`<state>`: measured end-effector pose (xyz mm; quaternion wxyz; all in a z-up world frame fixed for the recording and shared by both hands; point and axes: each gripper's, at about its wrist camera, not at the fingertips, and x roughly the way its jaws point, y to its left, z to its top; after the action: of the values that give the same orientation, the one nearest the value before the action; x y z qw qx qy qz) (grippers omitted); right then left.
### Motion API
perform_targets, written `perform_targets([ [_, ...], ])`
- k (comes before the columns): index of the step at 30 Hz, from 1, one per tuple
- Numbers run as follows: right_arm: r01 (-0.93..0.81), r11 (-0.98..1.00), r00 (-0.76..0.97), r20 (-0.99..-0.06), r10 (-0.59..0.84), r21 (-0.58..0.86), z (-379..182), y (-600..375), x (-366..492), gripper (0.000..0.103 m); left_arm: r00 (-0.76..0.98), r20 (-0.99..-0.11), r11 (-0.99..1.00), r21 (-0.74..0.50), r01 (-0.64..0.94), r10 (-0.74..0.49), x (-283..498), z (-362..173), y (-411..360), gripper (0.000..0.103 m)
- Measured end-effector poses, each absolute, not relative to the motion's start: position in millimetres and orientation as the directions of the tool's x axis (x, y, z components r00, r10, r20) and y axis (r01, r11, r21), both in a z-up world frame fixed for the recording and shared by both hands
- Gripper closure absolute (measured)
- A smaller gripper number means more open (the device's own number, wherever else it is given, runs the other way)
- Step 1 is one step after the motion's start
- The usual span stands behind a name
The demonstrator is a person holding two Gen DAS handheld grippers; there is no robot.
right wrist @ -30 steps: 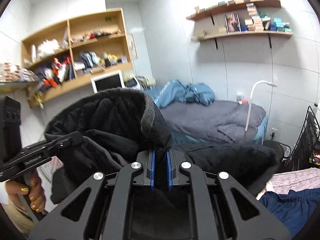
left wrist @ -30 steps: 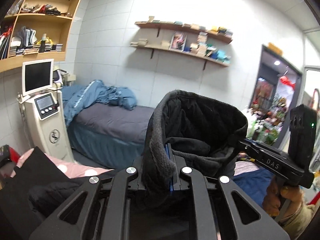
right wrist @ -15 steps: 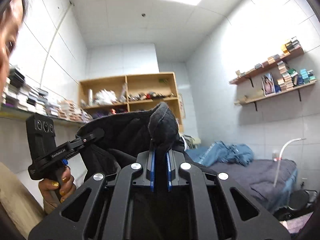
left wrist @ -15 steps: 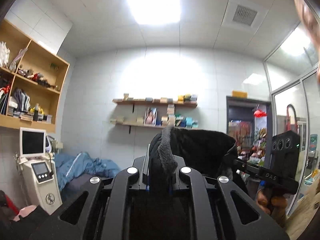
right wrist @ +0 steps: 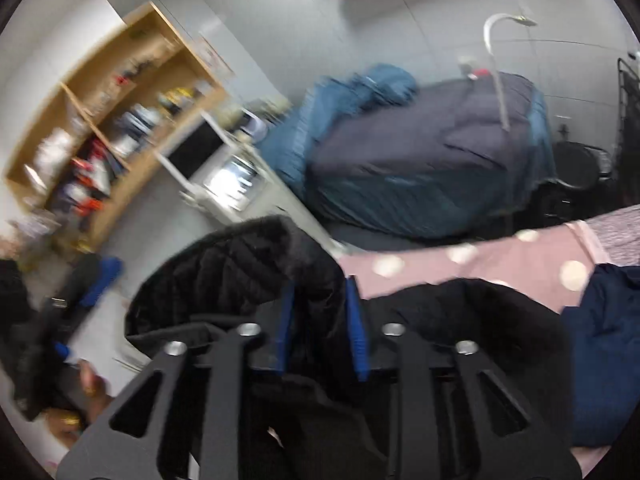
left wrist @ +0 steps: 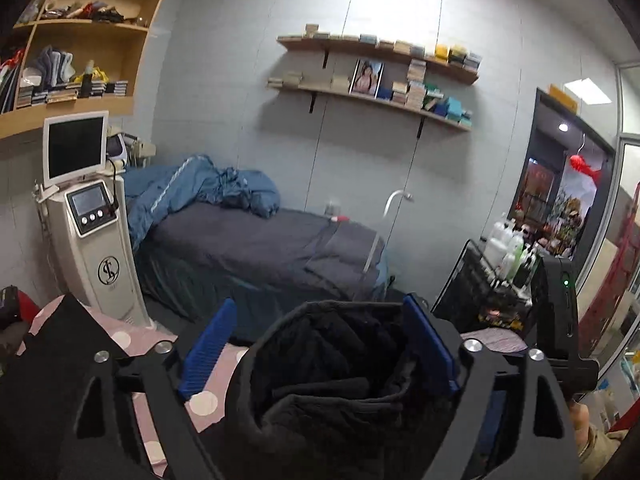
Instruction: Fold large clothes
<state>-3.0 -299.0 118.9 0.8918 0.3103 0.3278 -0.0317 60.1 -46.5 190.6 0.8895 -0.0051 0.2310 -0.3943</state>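
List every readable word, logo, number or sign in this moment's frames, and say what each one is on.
"SL"-like interlaced monogram in a circle: on the white machine's pedestal, left wrist view.
Book spines on the wall shelves: too small to read.
Machine's small screen: nothing legible.
Doorway signs: too blurred to read.
Right wrist view: motion-blurred, nothing readable.

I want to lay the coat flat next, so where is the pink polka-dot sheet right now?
In the left wrist view the pink polka-dot sheet lies low on the left, under the black coat, in front of the white machine.
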Motion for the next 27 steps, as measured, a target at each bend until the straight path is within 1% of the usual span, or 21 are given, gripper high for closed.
perform_targets([
  [1, 0.321, 0.808, 0.744, -0.659, 0.108, 0.494, 93.1, -302.3, 7.3, 0.051, 0.587, -0.439, 0.709, -0.193, 0.678, -0.68, 72.2, 166.4, -55.0, 0.013],
  [2, 0.356, 0.795, 0.727, -0.681, 0.094, 0.491, 76.2, -302.1, 11.1, 0.042, 0.591, -0.473, 0.73, -0.186, 0.657, -0.653, 81.7, 150.6, -60.5, 0.007],
  [3, 0.388, 0.775, 0.703, -0.704, 0.101, 0.499, 56.4, -306.1, 14.9, 0.035, 0.58, -0.534, 0.752, -0.178, 0.635, -0.616, 94.9, 124.0, -67.5, 0.006],
  [4, 0.426, 0.755, 0.669, -0.736, 0.108, 0.498, 37.5, -310.0, 17.6, 0.031, 0.569, -0.574, 0.766, -0.173, 0.62, -0.59, 103.3, 109.3, -69.3, 0.006],
  [6, 0.481, 0.739, 0.624, -0.776, 0.089, 0.471, 13.4, -314.0, 19.2, 0.03, 0.564, -0.637, 0.802, -0.149, 0.579, -0.526, 124.3, 73.5, -67.3, 0.006],
  [7, 0.503, 0.736, 0.596, -0.799, 0.084, 0.453, 2.5, -314.1, 18.6, 0.028, 0.553, -0.684, 0.827, -0.135, 0.545, -0.476, 135.6, 51.5, -64.1, 0.006],
  [8, 0.526, 0.733, 0.552, -0.829, 0.091, 0.431, -15.1, -314.8, 18.8, 0.028, 0.54, -0.717, 0.845, -0.126, 0.521, -0.44, 144.8, 34.0, -59.3, 0.006],
  [10, 0.535, 0.74, 0.5, -0.859, 0.11, 0.407, -39.9, -313.2, 17.3, 0.028, 0.52, -0.775, 0.88, -0.097, 0.466, -0.36, 161.7, -6.8, -43.0, 0.006],
  [11, 0.54, 0.761, 0.448, -0.888, 0.102, 0.359, -57.3, -307.7, 13.5, 0.028, 0.505, -0.805, 0.897, -0.075, 0.436, -0.312, 168.0, -26.6, -33.7, 0.006],
  [14, 0.536, 0.802, 0.344, -0.936, 0.078, 0.264, -92.9, -297.0, -2.5, 0.028, 0.45, -0.869, 0.934, -0.034, 0.356, -0.203, 169.7, -72.1, 7.3, 0.006],
  [17, 0.542, 0.817, 0.255, -0.965, 0.064, 0.197, -123.0, -289.2, -23.4, 0.028, 0.41, -0.903, 0.959, -0.007, 0.285, -0.129, 159.3, -106.6, 58.2, 0.006],
  [18, 0.549, 0.814, 0.23, -0.97, 0.073, 0.192, -132.6, -288.5, -30.6, 0.028, 0.384, -0.919, 0.967, 0.011, 0.256, -0.092, 156.0, -121.0, 77.8, 0.006],
  [22, 0.574, 0.794, 0.194, -0.976, 0.103, 0.198, -152.3, -291.8, -44.8, 0.028, 0.307, -0.952, 0.986, 0.034, 0.162, -0.018, 141.9, -153.2, 134.2, 0.007],
  [24, 0.573, 0.798, 0.189, -0.977, 0.095, 0.188, -154.1, -291.1, -42.8, 0.028, 0.295, -0.956, 0.994, 0.018, 0.105, -0.014, 138.6, -159.6, 157.7, 0.006],
  [27, 0.554, 0.815, 0.207, -0.977, 0.059, 0.167, -145.4, -286.8, -31.7, 0.028, 0.298, -0.955, 0.997, 0.005, 0.075, -0.018, 138.1, -161.6, 171.4, 0.007],
])
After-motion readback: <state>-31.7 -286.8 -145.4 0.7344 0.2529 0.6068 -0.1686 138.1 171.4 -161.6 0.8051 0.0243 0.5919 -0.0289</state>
